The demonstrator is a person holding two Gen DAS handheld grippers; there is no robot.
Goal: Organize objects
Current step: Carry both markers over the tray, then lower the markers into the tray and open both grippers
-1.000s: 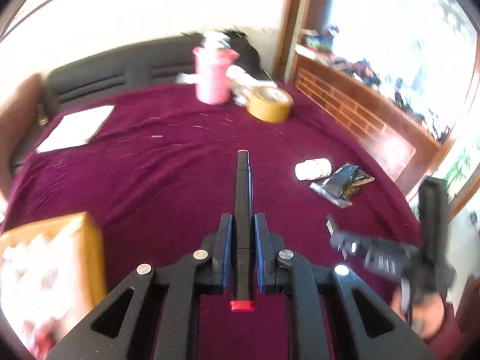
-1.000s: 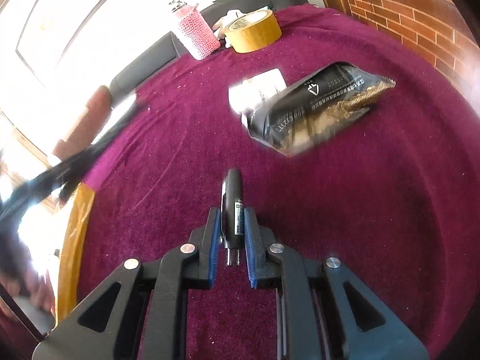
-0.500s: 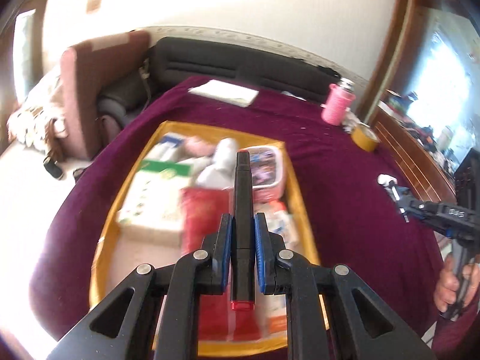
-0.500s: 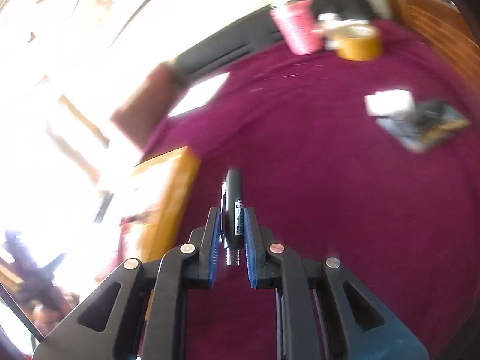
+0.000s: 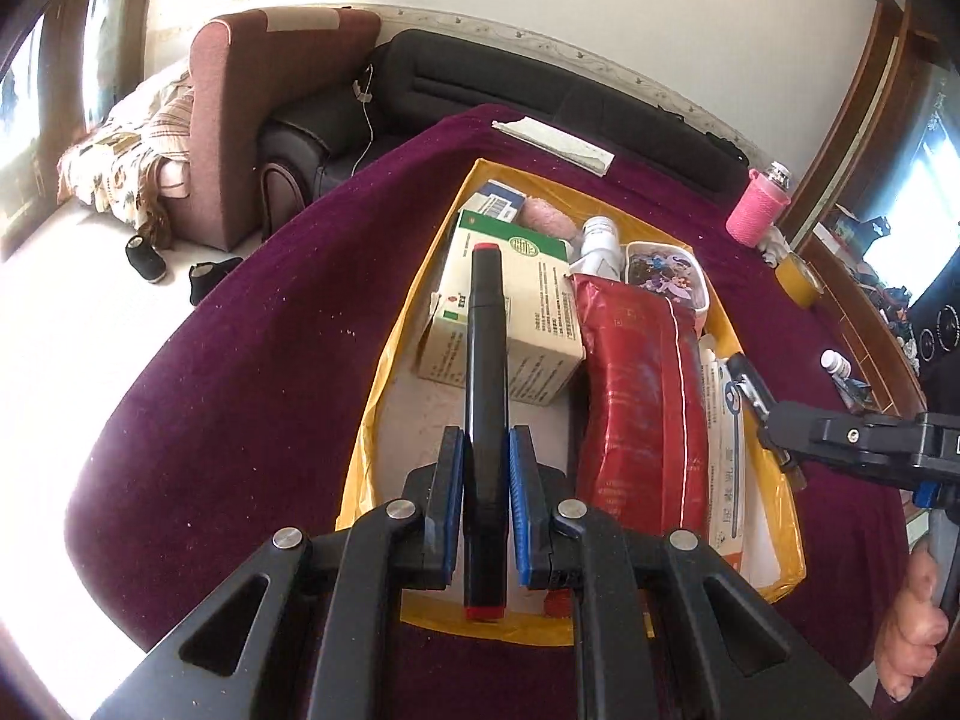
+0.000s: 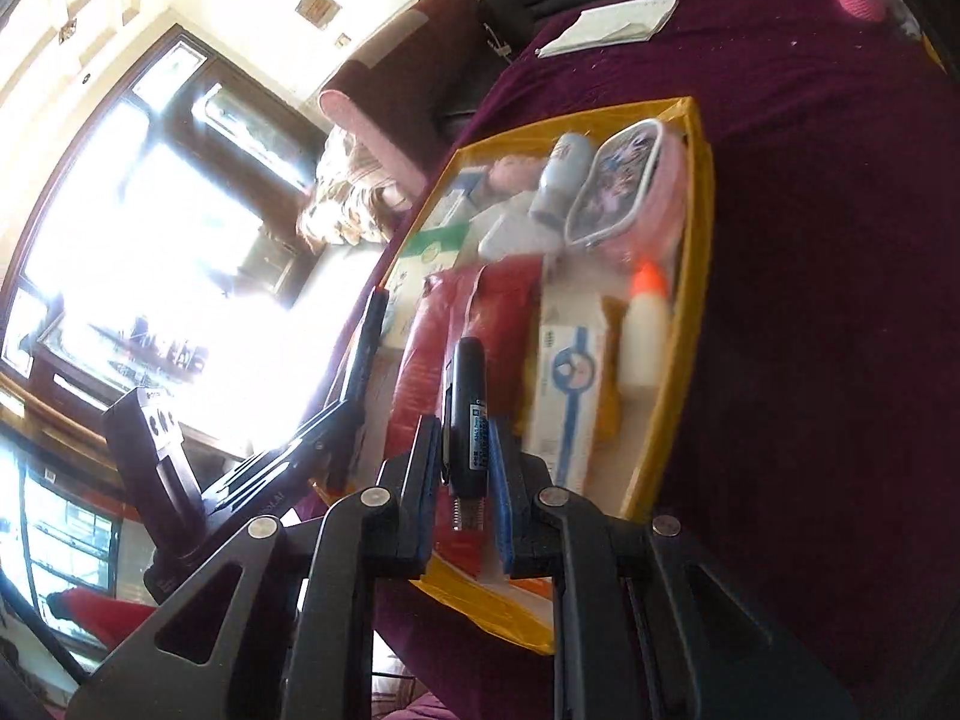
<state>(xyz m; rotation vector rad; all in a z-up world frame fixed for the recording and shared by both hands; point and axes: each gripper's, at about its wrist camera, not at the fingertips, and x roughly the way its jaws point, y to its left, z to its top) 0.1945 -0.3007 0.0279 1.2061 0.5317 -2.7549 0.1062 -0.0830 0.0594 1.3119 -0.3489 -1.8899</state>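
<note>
My left gripper is shut on a long black marker with red ends, held over the yellow tray on the purple table. In the right wrist view my right gripper is shut on a short black pen with a threaded metal end, above the tray's near end. From the right side of the left wrist view the right gripper reaches over the tray. At the left of the right wrist view, the left gripper and its marker show.
The tray holds a green-and-white box, a red pouch, a patterned case, a white bottle and a glue bottle. On the cloth lie white paper, a pink cup and tape. A hand shows lower right.
Both grippers have swung left from the open cloth to above the yellow tray, each still holding its pen. The packet, tape and pink cup have slid off to the right.
</note>
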